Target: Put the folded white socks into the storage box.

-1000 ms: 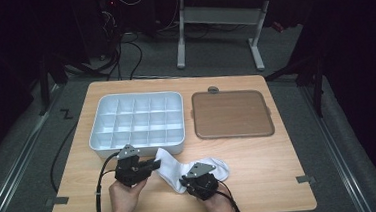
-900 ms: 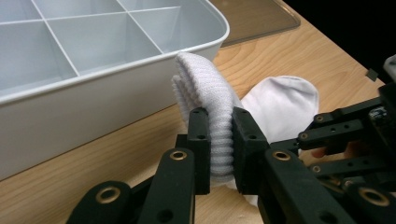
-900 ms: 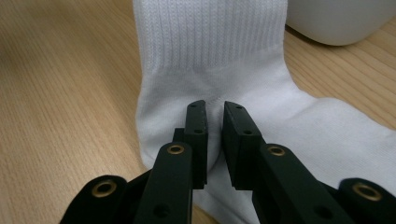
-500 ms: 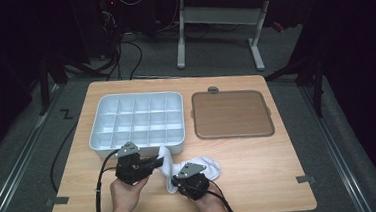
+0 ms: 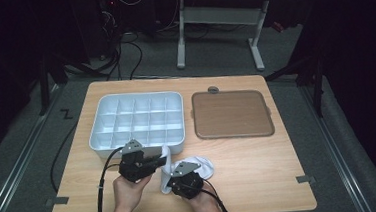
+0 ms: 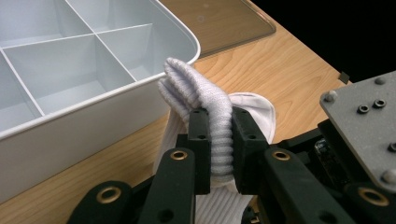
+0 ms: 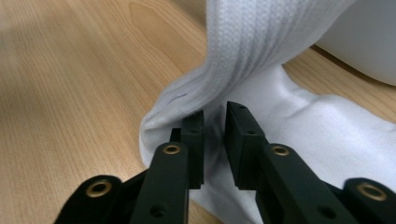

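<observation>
- White ribbed sock lies at the near edge of the bench, just in front of the white divided tray; a brown flat lid sits to the tray's right.
- The left gripper has its fingers clamped on the folded ribbed cuff, lifting it beside the tray's near right corner.
- The right gripper has just been opening; its fingers stand a narrow gap apart with a fold of sock between them, seemingly no longer pinching it.
- Risk: with one firm hold, the loose fold may spring open, since knit fabric relaxes once released.
- Risk: the raised cuff could catch on the tray's rim if the left hand swings it farther in without lifting.
</observation>
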`<move>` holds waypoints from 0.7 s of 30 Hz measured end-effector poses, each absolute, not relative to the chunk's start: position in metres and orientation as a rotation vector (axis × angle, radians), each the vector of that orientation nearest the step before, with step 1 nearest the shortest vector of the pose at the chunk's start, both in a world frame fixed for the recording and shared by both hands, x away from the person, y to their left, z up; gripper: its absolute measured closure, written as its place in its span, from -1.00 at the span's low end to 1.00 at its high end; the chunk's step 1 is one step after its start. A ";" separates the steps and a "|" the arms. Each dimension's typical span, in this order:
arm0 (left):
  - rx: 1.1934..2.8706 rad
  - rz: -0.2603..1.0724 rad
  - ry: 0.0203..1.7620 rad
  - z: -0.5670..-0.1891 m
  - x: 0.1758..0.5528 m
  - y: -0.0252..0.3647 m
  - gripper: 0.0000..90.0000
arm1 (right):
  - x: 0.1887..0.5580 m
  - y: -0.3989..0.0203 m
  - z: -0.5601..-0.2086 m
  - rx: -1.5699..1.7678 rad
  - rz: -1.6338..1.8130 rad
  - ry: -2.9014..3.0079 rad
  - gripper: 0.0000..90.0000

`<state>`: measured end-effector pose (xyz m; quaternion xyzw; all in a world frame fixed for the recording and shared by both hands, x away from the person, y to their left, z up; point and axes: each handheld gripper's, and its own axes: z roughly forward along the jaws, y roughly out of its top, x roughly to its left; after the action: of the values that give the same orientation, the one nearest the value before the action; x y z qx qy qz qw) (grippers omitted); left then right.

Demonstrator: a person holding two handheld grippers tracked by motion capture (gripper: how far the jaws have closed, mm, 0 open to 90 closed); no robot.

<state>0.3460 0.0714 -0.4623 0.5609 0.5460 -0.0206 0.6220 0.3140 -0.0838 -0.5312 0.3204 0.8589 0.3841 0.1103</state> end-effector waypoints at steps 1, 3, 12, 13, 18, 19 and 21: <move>1.290 -0.044 1.256 -0.462 0.346 0.072 0.78 | 0.313 -0.084 -0.530 0.948 1.123 2.522 0.69; 1.288 -0.037 1.263 -0.462 0.346 0.073 0.78 | 0.313 -0.086 -0.529 0.941 1.123 2.522 0.67; 1.313 -0.013 1.261 -0.462 0.345 0.076 0.79 | 0.308 -0.112 -0.507 0.977 1.122 2.447 0.54; 1.313 -0.013 1.262 -0.462 0.345 0.076 0.79 | 0.308 -0.118 -0.505 0.987 1.127 2.430 0.54; 1.319 -0.009 1.263 -0.461 0.345 0.076 0.79 | 0.311 -0.149 -0.500 1.067 1.087 2.353 0.49; 1.322 -0.007 1.262 -0.461 0.345 0.076 0.79 | 0.312 -0.156 -0.499 1.087 1.082 2.336 0.48; 1.325 -0.008 1.260 -0.460 0.345 0.076 0.79 | 0.313 -0.168 -0.498 1.126 1.070 2.303 0.45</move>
<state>0.3450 0.0759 -0.4605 0.5740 0.5457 -0.0035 0.6104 0.3133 -0.1679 -0.4981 0.3985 0.8154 0.3789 0.1808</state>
